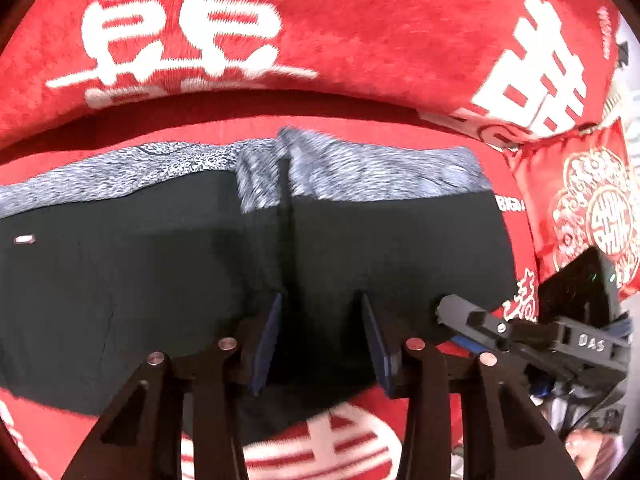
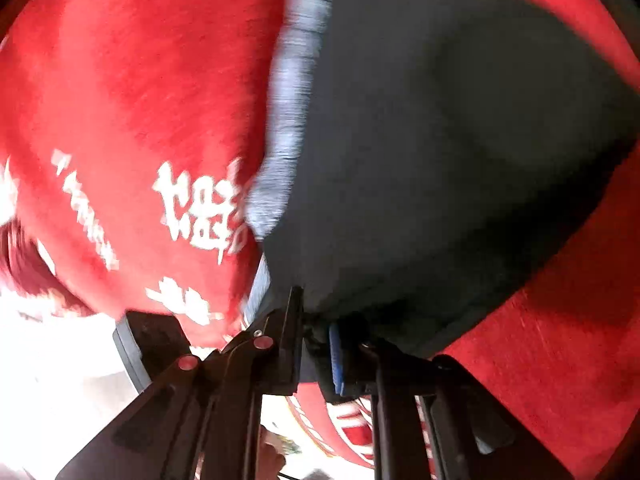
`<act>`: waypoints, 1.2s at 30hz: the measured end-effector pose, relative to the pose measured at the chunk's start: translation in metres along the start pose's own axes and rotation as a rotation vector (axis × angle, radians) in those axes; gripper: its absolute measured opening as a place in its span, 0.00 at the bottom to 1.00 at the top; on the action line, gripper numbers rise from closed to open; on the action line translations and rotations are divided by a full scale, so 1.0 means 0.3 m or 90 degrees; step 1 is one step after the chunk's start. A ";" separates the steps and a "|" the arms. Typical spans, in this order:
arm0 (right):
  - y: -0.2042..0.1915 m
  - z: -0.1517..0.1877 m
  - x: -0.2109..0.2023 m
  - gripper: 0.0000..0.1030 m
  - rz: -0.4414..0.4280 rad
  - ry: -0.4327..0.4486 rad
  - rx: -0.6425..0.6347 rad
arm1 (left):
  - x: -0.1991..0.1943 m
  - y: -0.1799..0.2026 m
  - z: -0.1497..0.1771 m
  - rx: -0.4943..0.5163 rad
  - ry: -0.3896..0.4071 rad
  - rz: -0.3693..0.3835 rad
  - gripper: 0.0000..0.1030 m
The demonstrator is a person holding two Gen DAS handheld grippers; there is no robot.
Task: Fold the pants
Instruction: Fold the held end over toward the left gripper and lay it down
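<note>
Black pants (image 1: 168,280) with grey marled waistband (image 1: 360,176) lie flat on the red blanket (image 1: 360,40). Left tool (image 1: 320,336): jaws part-spread over the near hem, grip unclear. Right tool (image 2: 316,332): pinched tight on a pants edge, fabric bunched between its pads.

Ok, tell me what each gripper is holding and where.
The right gripper pinches the pants at their near edge, beside the grey waistband. The left gripper straddles the pants; grip unclear.

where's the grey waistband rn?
Left wrist view: grey waistband runs along the pants' far edge, toward the red cushion at right.
</note>
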State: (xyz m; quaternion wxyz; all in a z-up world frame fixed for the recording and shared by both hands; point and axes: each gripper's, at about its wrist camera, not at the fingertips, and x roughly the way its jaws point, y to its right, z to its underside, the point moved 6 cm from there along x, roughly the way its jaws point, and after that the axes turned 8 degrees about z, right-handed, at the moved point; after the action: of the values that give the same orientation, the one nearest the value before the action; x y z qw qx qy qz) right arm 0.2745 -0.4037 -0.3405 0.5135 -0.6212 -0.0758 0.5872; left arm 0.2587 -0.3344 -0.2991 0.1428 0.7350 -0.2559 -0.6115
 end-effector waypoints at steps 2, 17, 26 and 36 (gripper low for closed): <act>-0.019 0.021 -0.046 0.12 -0.004 -0.014 -0.031 | -0.056 0.030 0.043 0.018 0.023 -0.015 0.42; -0.031 0.088 0.024 0.46 0.162 -0.090 -0.214 | -0.102 -0.105 0.059 -0.030 0.051 -0.158 0.79; -0.141 -0.230 -0.162 0.15 0.305 0.086 -0.322 | -0.005 0.076 -0.142 0.028 0.086 -0.145 0.79; -0.110 -0.264 0.063 0.15 0.390 0.036 -0.412 | 0.133 -0.037 -0.069 -0.027 0.022 -0.185 0.84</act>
State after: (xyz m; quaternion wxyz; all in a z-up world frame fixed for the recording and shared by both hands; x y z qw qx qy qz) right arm 0.3611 -0.4188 -0.3461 0.0971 -0.7593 -0.0542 0.6411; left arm 0.2860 -0.3492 -0.3335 0.0727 0.7717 -0.1312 -0.6181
